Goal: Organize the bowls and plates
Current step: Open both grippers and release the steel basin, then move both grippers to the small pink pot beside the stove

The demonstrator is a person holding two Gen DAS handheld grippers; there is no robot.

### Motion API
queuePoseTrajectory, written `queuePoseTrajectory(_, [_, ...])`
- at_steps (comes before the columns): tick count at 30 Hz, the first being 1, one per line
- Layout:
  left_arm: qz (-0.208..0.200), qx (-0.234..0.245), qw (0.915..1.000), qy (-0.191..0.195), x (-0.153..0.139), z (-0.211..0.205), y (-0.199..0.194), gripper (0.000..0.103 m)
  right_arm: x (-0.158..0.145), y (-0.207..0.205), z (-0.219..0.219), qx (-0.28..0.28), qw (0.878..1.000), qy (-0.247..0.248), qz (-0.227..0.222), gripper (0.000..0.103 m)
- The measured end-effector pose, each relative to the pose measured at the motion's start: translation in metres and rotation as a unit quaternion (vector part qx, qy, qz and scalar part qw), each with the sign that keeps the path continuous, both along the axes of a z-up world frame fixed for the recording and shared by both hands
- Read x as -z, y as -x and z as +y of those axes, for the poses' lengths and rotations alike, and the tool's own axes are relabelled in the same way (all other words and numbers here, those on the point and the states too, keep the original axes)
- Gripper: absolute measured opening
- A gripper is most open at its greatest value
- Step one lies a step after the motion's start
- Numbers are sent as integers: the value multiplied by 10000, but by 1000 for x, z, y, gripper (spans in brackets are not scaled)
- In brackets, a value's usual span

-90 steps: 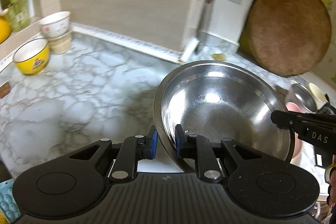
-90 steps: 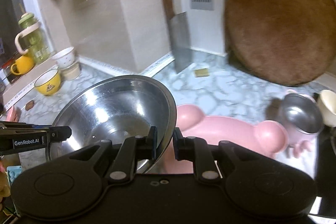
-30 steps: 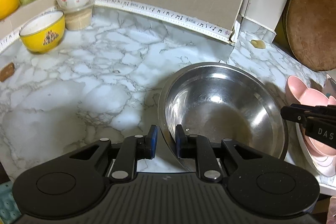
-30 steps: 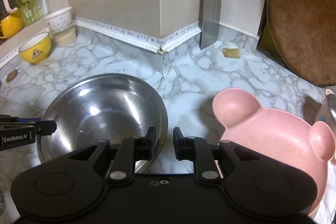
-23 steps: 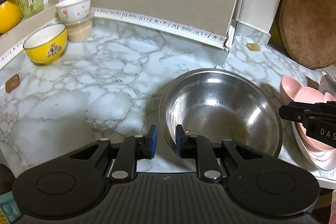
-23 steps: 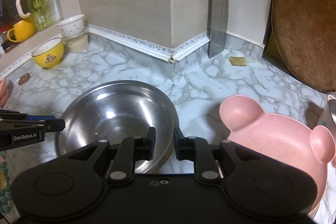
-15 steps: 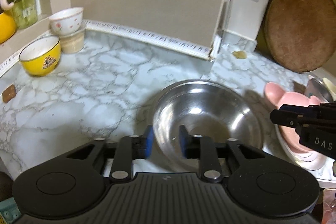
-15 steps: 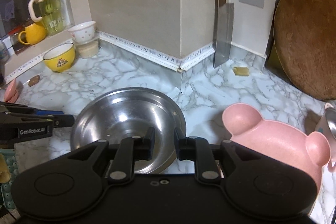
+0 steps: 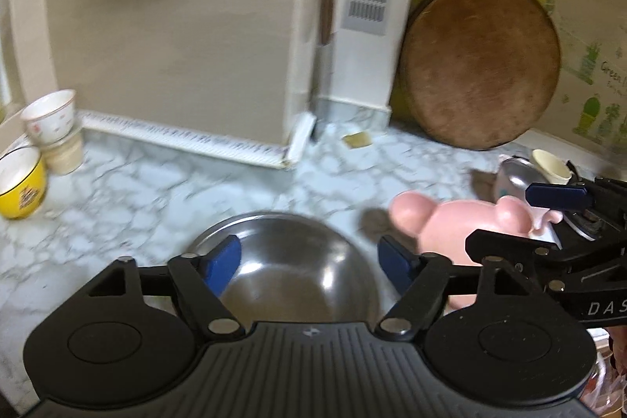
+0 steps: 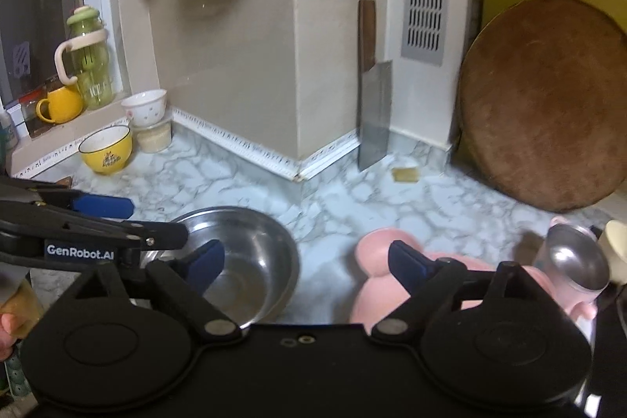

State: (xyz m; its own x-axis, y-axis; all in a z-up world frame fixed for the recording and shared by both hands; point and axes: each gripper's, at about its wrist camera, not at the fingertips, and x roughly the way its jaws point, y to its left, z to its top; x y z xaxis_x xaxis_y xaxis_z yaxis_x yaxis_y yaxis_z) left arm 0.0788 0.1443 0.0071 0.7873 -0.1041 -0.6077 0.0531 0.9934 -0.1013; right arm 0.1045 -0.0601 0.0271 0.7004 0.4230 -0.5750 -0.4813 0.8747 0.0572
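Observation:
A steel bowl point(image 9: 290, 261) point(image 10: 243, 261) rests upright on the marble counter point(image 9: 137, 190), just left of a pink bear-shaped plate point(image 9: 462, 222) point(image 10: 376, 261). My left gripper point(image 9: 309, 263) point(image 10: 156, 222) hovers above the bowl's near rim, its jaws opening, blue pads wide apart and touching nothing. My right gripper point(image 10: 305, 265) point(image 9: 501, 220) hangs over the gap between bowl and pink plate, jaws opening too, with nothing held. A yellow bowl point(image 10: 106, 147) point(image 9: 19, 183) and a white bowl point(image 10: 145, 106) stacked on a beige tub stand at the far left.
A cleaver point(image 10: 374, 112) leans on the wall corner, and a round wooden board point(image 10: 544, 104) leans at the right. A small steel cup point(image 10: 576, 265) and a cream cup stand right of the pink plate. A green jug and yellow mug sit on the window ledge.
Both grippers let go of the steel bowl's rim, spread wide, and rose back from it. The bowl now stays on the counter beside the pink plate.

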Motion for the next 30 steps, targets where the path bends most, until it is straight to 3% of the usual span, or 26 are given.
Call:
queuePoseTrajectory(9, [-191,500,9985,118,-17,-82,-42,81,-18,-32,-86,459,9989,-73,-63,102])
queuePoseTrajectory(11, [-258,652,9975,32,-20,-102,-55,90,-18,-42,-108,650,9978,-87,-11,103])
queuePoseTrajectory(12, [-304,742,9968,-3,-21,-114,-61,100,-17,-47,-120,774,9970,-83,28,103])
queuePoseTrajectory(14, [-370,869,9955,-52,-23,-133,-73,100,-15,-56,-141,1014,9948,-82,92,103])
queuePoseTrajectory(21, [-109,1403,9899,-184,-19,-198,-120,100,-8,-79,-210,1777,9834,-114,364,103])
queuePoseTrajectory(30, [360,1560,9867,-263,2,-256,-176,100,13,-111,-267,2302,9694,-108,844,103])
